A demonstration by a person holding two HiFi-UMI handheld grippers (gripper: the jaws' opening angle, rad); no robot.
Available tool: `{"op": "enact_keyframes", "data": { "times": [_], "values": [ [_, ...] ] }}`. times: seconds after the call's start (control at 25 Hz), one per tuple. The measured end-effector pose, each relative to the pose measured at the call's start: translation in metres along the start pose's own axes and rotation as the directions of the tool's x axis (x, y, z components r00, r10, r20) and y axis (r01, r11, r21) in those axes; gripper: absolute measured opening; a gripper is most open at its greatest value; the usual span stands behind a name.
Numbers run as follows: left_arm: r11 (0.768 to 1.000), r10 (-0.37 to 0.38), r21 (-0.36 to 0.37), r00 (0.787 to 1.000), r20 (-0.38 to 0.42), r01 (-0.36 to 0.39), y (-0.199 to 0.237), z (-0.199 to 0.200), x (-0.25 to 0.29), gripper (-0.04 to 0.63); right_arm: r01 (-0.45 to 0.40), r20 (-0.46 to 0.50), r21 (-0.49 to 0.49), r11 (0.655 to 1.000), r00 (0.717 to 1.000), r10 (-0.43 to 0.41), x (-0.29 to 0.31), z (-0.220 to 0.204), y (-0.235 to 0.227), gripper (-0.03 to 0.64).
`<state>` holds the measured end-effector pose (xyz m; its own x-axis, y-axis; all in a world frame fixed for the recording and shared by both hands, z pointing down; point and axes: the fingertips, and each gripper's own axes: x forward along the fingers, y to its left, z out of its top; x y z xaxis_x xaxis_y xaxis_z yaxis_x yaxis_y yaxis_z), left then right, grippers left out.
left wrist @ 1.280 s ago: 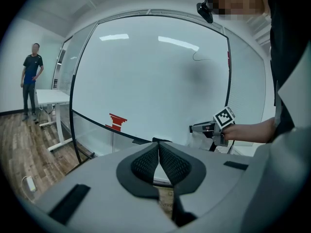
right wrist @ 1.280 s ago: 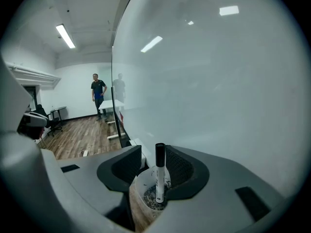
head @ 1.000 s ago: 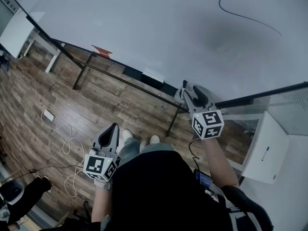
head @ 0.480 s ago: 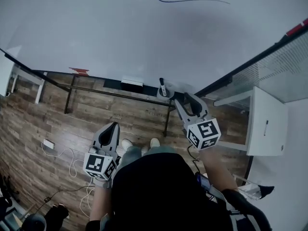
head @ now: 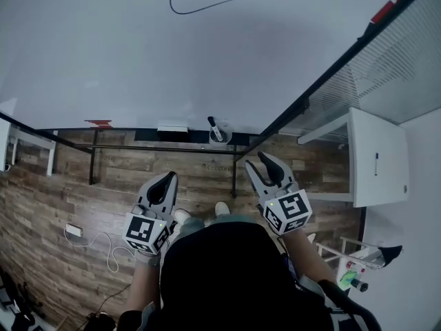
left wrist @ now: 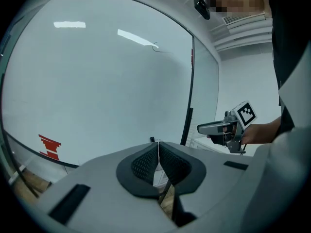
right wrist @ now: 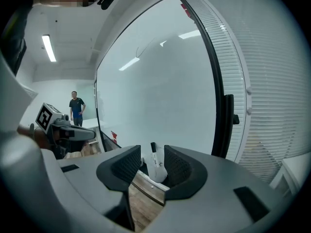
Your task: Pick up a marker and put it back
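A broad whiteboard fills the room ahead, above a wood-plank floor; the marker stands cap-up and slightly tilted in a white holder at the board's lower edge, well apart from both tools. Our right gripper points at it with its fingers spread wide and nothing between them; our left gripper hangs beside it, its fingers pressed together and empty. We judge the risk to be in the approach: coming in off-centre could nudge the holder or tip the marker out; pinching only the cap might pull it off.
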<state>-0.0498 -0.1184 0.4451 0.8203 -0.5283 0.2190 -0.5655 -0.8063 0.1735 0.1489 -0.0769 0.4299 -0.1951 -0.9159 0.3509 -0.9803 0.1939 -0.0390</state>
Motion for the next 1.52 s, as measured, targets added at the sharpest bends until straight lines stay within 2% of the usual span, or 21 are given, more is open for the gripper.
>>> {"op": "enact_keyframes", "data": {
  "times": [0.48, 0.92, 1.52],
  "values": [
    [0.996, -0.075, 0.049, 0.997, -0.017, 0.076, -0.015, 0.01, 0.02, 0.02, 0.024, -0.015, 0.031, 0.999, 1.0, -0.023, -0.019, -0.018, 0.004, 0.163],
    [0.993, -0.094, 0.067, 0.996, -0.01, 0.094, -0.018, 0.014, 0.024, 0.02, 0.038, -0.007, 0.027, 0.999, 0.999, -0.038, -0.017, -0.013, 0.0, 0.15],
    [0.996, -0.071, 0.051, 0.997, -0.005, 0.071, -0.014, 0.013, 0.02, 0.02, 0.023, 0.001, 0.019, 1.0, 1.0, -0.023, -0.014, -0.009, 0.005, 0.147]
  ]
}}
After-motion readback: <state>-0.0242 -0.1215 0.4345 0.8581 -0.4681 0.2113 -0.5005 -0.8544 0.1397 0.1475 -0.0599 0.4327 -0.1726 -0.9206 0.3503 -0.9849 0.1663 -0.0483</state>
